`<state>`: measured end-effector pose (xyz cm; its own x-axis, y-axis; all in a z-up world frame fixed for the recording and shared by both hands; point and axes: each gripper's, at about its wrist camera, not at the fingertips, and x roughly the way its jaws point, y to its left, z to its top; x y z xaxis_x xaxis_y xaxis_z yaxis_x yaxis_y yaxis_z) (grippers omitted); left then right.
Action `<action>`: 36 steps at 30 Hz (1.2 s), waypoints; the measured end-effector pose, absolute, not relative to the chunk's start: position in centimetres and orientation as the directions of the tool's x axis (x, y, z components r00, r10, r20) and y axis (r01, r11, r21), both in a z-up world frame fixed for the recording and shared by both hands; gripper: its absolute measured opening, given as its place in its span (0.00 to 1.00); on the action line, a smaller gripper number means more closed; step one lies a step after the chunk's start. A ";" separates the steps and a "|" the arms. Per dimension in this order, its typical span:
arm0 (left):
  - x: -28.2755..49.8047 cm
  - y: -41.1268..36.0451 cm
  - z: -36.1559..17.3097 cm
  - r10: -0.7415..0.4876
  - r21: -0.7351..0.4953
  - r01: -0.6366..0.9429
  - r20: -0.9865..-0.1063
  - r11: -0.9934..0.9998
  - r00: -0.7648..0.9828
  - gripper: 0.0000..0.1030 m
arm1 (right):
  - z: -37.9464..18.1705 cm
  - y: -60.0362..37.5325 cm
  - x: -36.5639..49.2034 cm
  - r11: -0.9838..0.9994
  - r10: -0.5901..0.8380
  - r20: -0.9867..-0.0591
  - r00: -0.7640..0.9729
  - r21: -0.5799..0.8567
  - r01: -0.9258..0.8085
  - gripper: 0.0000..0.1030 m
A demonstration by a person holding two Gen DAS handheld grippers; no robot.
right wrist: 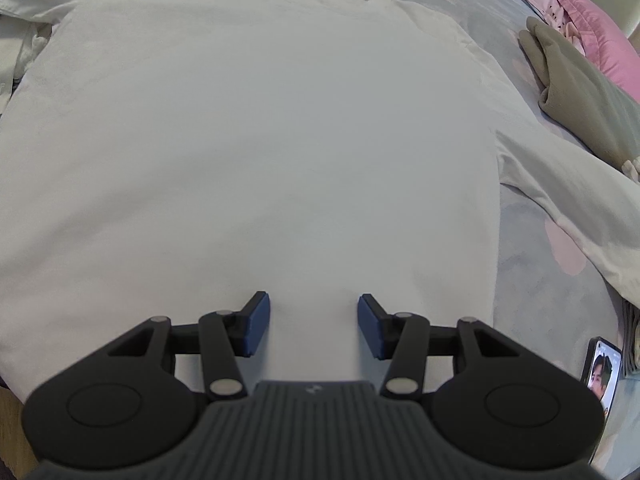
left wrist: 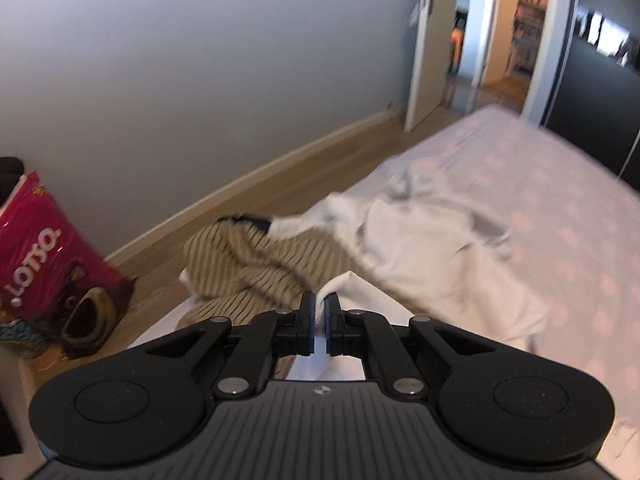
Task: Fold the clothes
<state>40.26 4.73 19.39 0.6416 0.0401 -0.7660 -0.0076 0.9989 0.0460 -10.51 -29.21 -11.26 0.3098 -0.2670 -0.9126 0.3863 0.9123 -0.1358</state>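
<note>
White T-shirt (right wrist: 248,128) spread flat on bed (right wrist: 520,240), filling centre of right view, neck label at top, one sleeve out lower right. Right gripper (right wrist: 314,324) wide, empty, above hem. Left gripper (left wrist: 319,312) pinched on white cloth (left wrist: 340,284); striped garment (left wrist: 248,264) left of centre.

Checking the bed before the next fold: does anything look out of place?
A phone with its screen lit lies on the bed sheet by the white T-shirt. A striped garment hangs over the bed's edge.
</note>
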 end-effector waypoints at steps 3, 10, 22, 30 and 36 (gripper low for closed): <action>40.6 4.5 16.8 0.085 0.109 0.001 -0.777 0.994 0.624 0.04 | -11.2 -29.3 -10.4 0.913 -0.269 -0.913 0.307 -0.140 0.384 0.51; 38.5 3.1 14.6 0.102 0.190 0.047 -0.700 0.981 0.707 0.22 | -11.1 -29.6 -10.2 0.915 -0.262 -0.915 0.308 -0.134 0.380 0.51; 31.3 -5.9 14.1 -0.172 0.147 0.354 -0.667 0.924 0.725 0.27 | -9.0 -30.3 -11.6 0.913 -0.268 -0.881 0.391 -0.102 0.395 0.49; 26.5 -12.9 7.1 -0.300 0.091 0.547 -0.755 0.832 0.583 0.27 | -6.6 -37.0 -14.4 0.833 -0.310 -0.866 0.392 -0.049 0.551 0.44; 23.6 -15.7 1.2 -0.315 0.040 0.602 -0.823 0.798 0.473 0.27 | -3.4 -44.7 -18.4 0.739 -0.431 -0.848 0.309 -0.135 0.660 0.44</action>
